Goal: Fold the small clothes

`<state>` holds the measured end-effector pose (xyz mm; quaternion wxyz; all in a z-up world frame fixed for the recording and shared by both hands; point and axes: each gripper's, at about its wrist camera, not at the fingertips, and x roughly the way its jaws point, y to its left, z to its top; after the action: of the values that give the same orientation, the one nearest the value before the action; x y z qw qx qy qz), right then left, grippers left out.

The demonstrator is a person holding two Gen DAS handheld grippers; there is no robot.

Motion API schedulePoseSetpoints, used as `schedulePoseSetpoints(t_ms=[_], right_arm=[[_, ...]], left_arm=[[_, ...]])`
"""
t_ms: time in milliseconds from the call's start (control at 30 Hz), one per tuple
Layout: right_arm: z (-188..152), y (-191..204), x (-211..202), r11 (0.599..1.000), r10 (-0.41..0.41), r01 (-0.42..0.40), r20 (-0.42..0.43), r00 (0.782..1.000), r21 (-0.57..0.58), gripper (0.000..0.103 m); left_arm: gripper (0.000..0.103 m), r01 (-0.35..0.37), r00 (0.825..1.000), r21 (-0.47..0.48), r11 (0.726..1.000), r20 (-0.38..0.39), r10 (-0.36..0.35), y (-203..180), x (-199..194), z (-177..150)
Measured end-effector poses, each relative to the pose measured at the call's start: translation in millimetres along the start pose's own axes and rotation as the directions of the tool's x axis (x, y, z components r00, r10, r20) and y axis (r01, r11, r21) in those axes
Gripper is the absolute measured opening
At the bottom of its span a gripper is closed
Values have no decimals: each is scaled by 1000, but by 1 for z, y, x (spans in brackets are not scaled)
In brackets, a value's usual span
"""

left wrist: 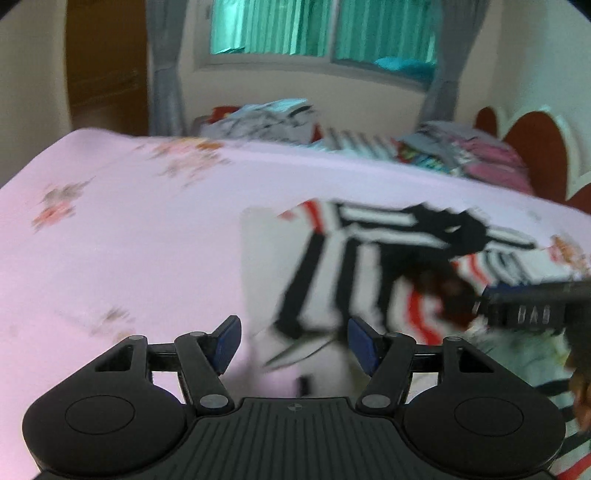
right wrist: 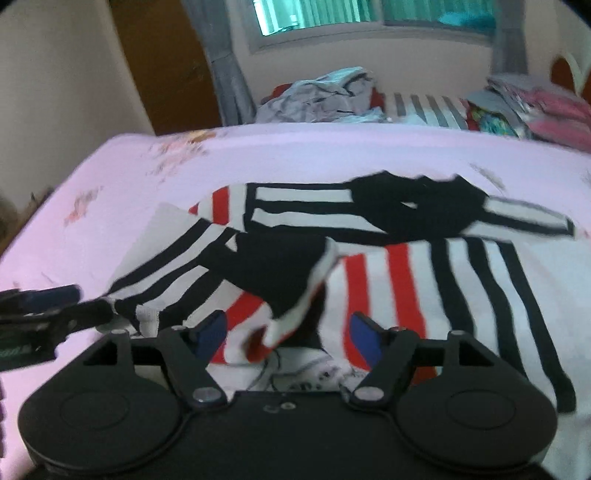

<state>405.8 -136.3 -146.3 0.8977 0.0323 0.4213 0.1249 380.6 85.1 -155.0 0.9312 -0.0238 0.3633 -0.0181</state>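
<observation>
A small white shirt with black and red stripes lies spread on the pink bedsheet, one sleeve folded across its body. It also shows in the left wrist view, blurred. My left gripper is open and empty, over the shirt's lower left edge. My right gripper is open over the shirt's red-trimmed black sleeve cuff, which lies between its jaws. The left gripper also shows at the left edge of the right wrist view; the right one shows at the right edge of the left wrist view.
A heap of unfolded clothes lies at the far side of the bed. Folded clothes are stacked at the far right. A window with teal curtains and a brown door lie beyond.
</observation>
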Motion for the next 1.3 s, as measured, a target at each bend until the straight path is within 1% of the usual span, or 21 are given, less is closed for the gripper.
schedulePoseSetpoints(t_ms=[100, 167, 233, 333, 367, 400, 500, 633, 667, 700, 733, 767, 800, 833, 867, 900, 1033, 1133, 1200, 1267, 1300], right_arm=[[7, 5, 13, 999, -31, 31, -5, 1000, -21, 57], [10, 2, 19, 1000, -26, 26, -19, 999, -6, 31], [13, 0, 17, 1000, -24, 24, -14, 1000, 0, 23], [18, -10, -1, 999, -30, 29, 48, 998, 20, 9], [20, -16, -8, 999, -41, 39, 69, 997, 31, 8], [22, -24, -16, 998, -56, 52, 90, 994, 44, 8], [22, -55, -33, 989, -126, 115, 124, 984, 96, 7], [7, -100, -46, 964, -216, 194, 112, 970, 179, 1], [1, -110, -45, 959, -214, 192, 91, 973, 207, 1], [-3, -119, -43, 957, -178, 157, 66, 982, 243, 2], [-7, -127, -40, 952, -120, 101, 49, 992, 289, 9], [-11, -132, -39, 941, -92, 72, 46, 995, 330, 26], [-13, -133, -38, 933, -69, 46, 53, 996, 357, 35], [-13, -130, -37, 932, -53, 27, 63, 997, 362, 52], [-12, -127, -35, 935, -41, 13, 70, 997, 355, 64], [-10, -121, -30, 940, -28, 3, 67, 997, 340, 64], [-4, -109, -8, 944, -48, 41, 13, 999, 329, 60], [-1, -109, 7, 927, -18, 19, -6, 1000, 374, 50], [2, -106, 16, 929, -24, 27, -11, 1000, 369, 37], [5, -105, 18, 925, -10, 8, 2, 1000, 380, 19], [7, -104, 17, 927, -3, 1, 6, 1000, 376, 14]], left_arm=[[63, -28, 999, 2, 1000, -24, 28, 3, 11, -11], [63, -35, 999, 26, 999, -21, 35, -3, 21, -15], [63, -43, 999, 57, 997, -5, 43, -11, 28, -16], [63, -56, 998, 76, 996, 7, 56, -19, 39, -15], [61, -53, 999, 67, 996, 5, 53, -20, 42, -14], [55, -50, 999, 65, 997, 6, 50, -21, 43, -14], [55, -47, 999, 76, 996, 16, 46, -26, 44, -12], [55, -47, 999, 78, 996, 17, 46, -31, 46, -11], [55, -43, 999, 78, 996, 19, 41, -32, 45, -11], [55, -45, 999, 91, 995, 22, 43, -33, 44, -11], [55, -48, 999, 109, 993, 23, 46, -35, 44, -12], [55, -49, 999, 118, 992, 21, 47, -35, 43, -12], [55, -47, 999, 111, 993, 13, 46, -33, 44, -12], [55, -44, 999, 98, 994, 5, 43, -32, 44, -11], [55, -43, 999, 93, 995, 3, 43, -31, 44, -10], [55, -44, 999, 95, 994, 5, 44, -31, 44, -10], [55, -45, 999, 100, 994, 6, 45, -31, 44, -10], [55, -43, 999, 95, 995, 4, 42, -31, 45, -11], [55, -41, 999, 96, 995, 3, 41, -30, 46, -11], [55, -41, 999, 95, 995, 3, 41, -30, 46, -11], [55, -41, 999, 94, 995, 2, 41, -30, 47, -11]])
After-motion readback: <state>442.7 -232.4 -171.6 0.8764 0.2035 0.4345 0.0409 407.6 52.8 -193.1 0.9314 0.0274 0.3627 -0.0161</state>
